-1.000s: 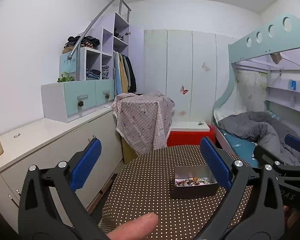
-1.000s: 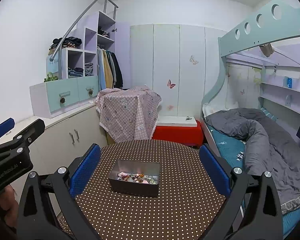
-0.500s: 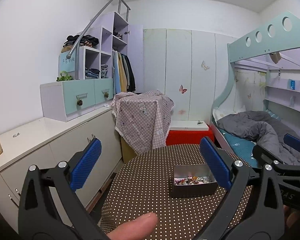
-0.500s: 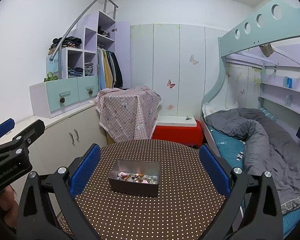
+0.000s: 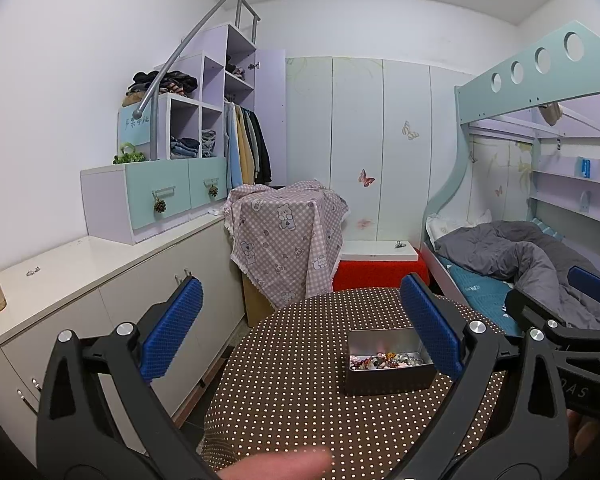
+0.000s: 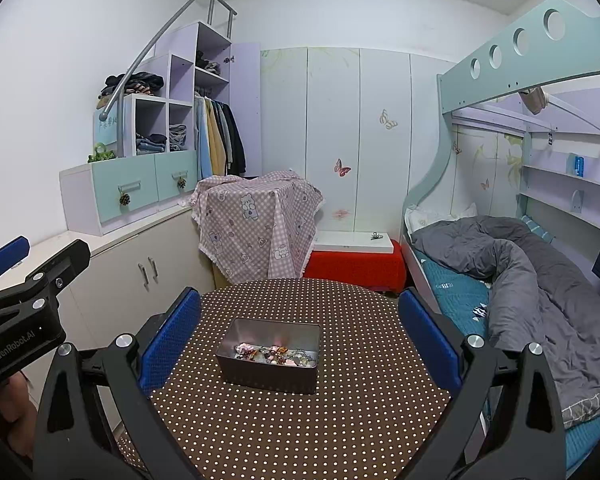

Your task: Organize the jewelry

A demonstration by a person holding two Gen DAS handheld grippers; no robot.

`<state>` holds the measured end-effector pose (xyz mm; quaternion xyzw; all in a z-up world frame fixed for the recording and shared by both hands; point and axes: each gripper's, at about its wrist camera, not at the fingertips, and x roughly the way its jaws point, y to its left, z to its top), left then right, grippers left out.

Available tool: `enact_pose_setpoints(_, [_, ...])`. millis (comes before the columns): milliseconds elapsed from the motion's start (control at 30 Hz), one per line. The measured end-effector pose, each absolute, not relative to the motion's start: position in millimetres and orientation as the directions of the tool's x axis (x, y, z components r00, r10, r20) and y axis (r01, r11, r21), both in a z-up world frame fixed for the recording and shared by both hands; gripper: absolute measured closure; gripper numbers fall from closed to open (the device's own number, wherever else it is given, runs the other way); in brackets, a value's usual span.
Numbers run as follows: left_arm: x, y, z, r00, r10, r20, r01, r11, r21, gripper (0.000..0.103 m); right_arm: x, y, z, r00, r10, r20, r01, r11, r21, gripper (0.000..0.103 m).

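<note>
Right wrist view: metal tin point(image 6: 270, 360) sits mid-desk point(image 6: 340, 420), jewelry point(image 6: 276, 354) tangled inside. Both claws, right claw point(image 6: 300, 340) and left claw point(image 5: 300, 332), are spread wide, holding nothing. Those bits look light, slippery and snaggy, so I'd pinch one piece at its chunkiest part.

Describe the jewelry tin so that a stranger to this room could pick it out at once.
Find the round table with the brown polka-dot cloth, in front of the bunk bed. On it stands a tin, rectangular, grey metal, open-topped. It is the only thing on the table, and a tangle of small colourful jewelry lies in its bottom.
</note>
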<state>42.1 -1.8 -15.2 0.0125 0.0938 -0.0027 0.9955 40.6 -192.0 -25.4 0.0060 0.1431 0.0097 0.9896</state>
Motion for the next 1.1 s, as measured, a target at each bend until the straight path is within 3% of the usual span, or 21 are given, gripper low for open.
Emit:
enact_pose_setpoints(133, [35.2,-4.3,-15.6,0.988,-0.020,-0.152,0.026,0.999,0.038,0.006,40.8,-191.5,-26.4,0.959,0.021,-0.284,-0.018,1.000,0.015,0.008])
enact_pose_setpoints(333, [42.9,-1.9,-15.2,0.979,0.007,-0.205,-0.001,1.000,0.027,0.006,41.0,-190.4,-28.2,0.959,0.020,-0.282,-0.017,1.000,0.013,0.008])
enact_pose_setpoints(1100, [41.8,-0.8,-12.5,0.980,0.006,-0.199,-0.001,1.000,0.026,0.006,41.0,-190.7,-28.9,0.960,0.018,-0.281,-0.016,1.000,0.012,0.008])
